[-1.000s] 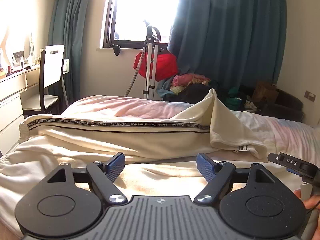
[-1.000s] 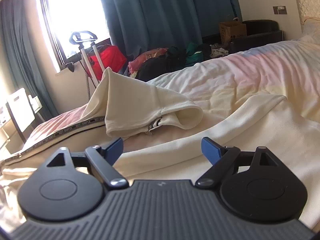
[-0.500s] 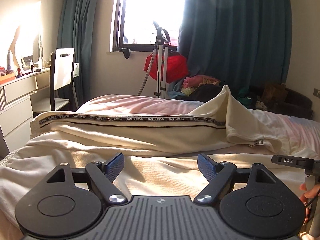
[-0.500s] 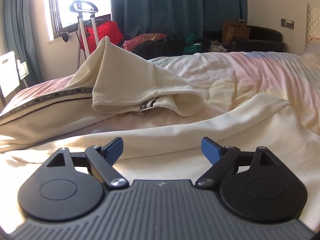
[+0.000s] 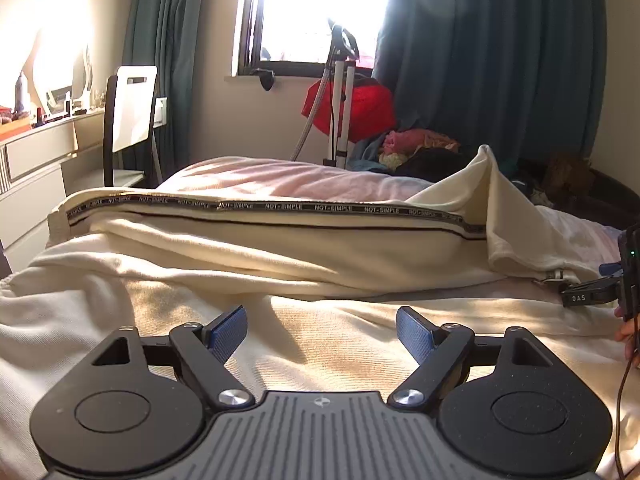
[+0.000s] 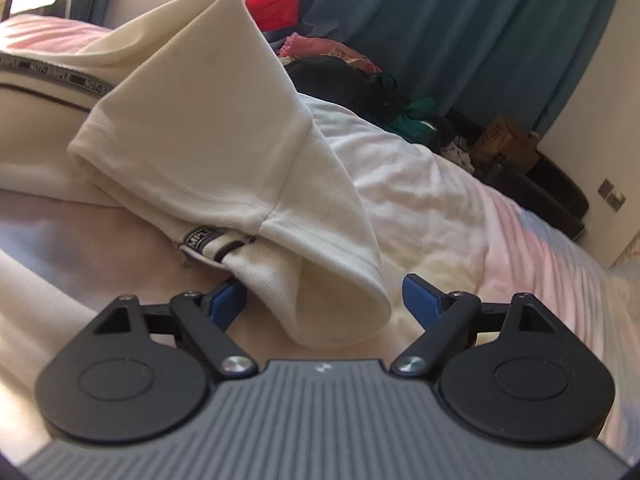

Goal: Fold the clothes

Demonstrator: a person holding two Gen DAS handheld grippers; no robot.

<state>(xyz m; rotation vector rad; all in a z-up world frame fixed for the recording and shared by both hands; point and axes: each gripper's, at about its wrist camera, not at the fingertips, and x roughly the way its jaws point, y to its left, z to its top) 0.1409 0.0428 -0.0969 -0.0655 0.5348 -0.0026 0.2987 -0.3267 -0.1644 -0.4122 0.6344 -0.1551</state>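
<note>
A cream garment [image 5: 256, 252] is lying spread across the bed [image 5: 280, 178], its near layer reaching the bed's near edge and a long folded band running side to side behind it. A dark printed tape [image 5: 280, 207] is running along the top of that band. At the band's right end, a cuffed end of the cloth [image 6: 224, 128] is standing up in a peak and drooping toward the bed's right side, with a small striped tab [image 6: 208, 240] hanging at its hem.

The left gripper [image 5: 320, 330] is hovering low over the near layer of the garment, its 2 blue pads [image 5: 228, 330] spread wide with only flat cloth showing between them; nothing is being pinched.

The right gripper [image 6: 320, 300] is sitting rolled to one side at the drooping cuff. Its jaws are standing wide, and the cuff's rounded hem is hanging between them; the left pad [image 6: 228, 300] is partly hidden behind the cloth, so whether it is touching is unclear. The right pad is standing clear of the hem.

A chair [image 5: 130, 120] is standing beyond the bed's far left corner, and a pile of clothes [image 5: 416, 150] is lying past the far edge under the curtains [image 5: 500, 60].
</note>
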